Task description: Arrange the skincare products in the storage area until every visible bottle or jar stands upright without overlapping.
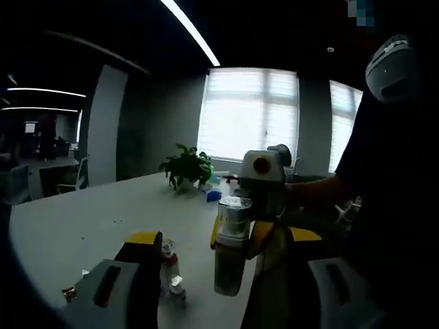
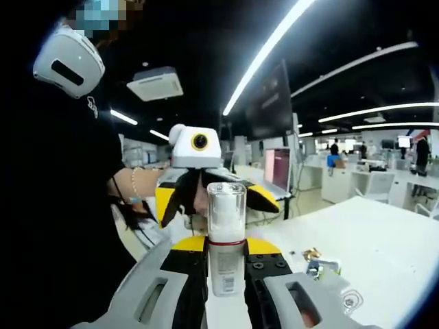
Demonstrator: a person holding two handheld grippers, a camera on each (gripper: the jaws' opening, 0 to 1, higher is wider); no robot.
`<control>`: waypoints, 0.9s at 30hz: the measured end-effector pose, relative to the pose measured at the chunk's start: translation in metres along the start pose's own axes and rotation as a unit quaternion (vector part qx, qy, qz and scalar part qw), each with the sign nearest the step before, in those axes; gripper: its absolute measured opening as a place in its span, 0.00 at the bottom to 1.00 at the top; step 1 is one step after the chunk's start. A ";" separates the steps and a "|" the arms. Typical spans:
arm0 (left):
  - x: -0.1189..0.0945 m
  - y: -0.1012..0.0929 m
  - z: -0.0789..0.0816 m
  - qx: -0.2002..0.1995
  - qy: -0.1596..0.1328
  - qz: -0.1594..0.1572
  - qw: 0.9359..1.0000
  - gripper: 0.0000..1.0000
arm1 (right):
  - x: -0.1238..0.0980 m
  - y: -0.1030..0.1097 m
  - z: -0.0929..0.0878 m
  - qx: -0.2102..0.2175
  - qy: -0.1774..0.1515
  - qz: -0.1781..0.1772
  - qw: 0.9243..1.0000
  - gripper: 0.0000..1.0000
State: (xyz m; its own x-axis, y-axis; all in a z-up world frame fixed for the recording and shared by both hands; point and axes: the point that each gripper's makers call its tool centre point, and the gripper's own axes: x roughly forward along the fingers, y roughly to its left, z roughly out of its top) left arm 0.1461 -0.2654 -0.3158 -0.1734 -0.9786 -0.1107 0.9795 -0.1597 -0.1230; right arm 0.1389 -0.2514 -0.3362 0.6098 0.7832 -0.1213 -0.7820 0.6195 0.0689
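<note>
**Above the counter: bottle held in air, placement step pending**

Above the white counter (image 1: 89, 219), right tool (image 2: 226, 274) is clenched on a clear-capped bottle (image 2: 226, 236), jaws pressed against both sides of its lower body, bottle upright between them. Left gripper view shows the same bottle (image 1: 231, 243) gripped by the right tool (image 1: 236, 236) coming in from the right, lifted off the surface, not resting on anything. Left tool (image 1: 219, 288): jaws spread wide apart, nothing between them, so released.

Two small bottles (image 1: 171, 274) sit on the counter near the left tool's left jaw; too dark to tell if upright or tipped. A few small items (image 2: 322, 264) lie on the counter in the right gripper view, too small to identify. Potted plant (image 1: 186, 168) stands far back by the window.

Step in hand, as judged: carry phase, bottle picked and being moved toward its spot. Next move calls for lowering it base-first onto a bare patch of counter, apart from the small bottles, keeping it vertical, then releasing the jaws without nudging it. Left tool is free to steady or right the others.
</note>
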 end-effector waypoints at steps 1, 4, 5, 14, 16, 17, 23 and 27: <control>0.000 0.002 -0.002 0.000 0.000 0.007 1.000 0.76 | -0.001 -0.001 -0.001 0.001 0.001 0.000 1.000 0.10; 0.000 0.005 -0.005 -0.003 -0.002 0.020 1.000 0.86 | -0.002 -0.003 -0.003 0.003 -0.001 -0.002 1.000 0.10; 0.000 0.006 -0.005 -0.003 -0.002 0.021 1.000 0.89 | -0.002 -0.003 -0.003 0.002 -0.001 -0.003 1.000 0.10; -0.004 0.012 -0.017 -0.002 0.008 0.041 0.999 0.99 | -0.002 -0.005 -0.010 0.001 0.001 -0.004 1.000 0.10; -0.004 0.009 -0.020 -0.003 0.011 0.044 0.999 0.99 | -0.003 -0.006 -0.013 0.001 0.003 -0.006 1.000 0.10; -0.005 0.010 -0.022 -0.005 0.012 0.045 0.999 0.99 | -0.004 -0.006 -0.014 0.001 0.005 -0.006 1.000 0.10; -0.010 0.008 -0.030 -0.016 0.016 0.051 0.998 0.99 | -0.007 -0.010 -0.026 -0.001 0.011 -0.016 1.000 0.10; -0.012 0.006 -0.033 -0.019 0.018 0.054 0.998 0.99 | -0.009 -0.014 -0.034 -0.003 0.017 -0.021 1.000 0.10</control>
State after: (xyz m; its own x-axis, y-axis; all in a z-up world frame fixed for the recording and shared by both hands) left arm 0.1506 -0.2502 -0.3474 -0.0717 -0.9845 -0.1602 0.9881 -0.0482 -0.1461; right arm 0.1398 -0.2692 -0.3701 0.6377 0.7542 -0.1569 -0.7564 0.6516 0.0577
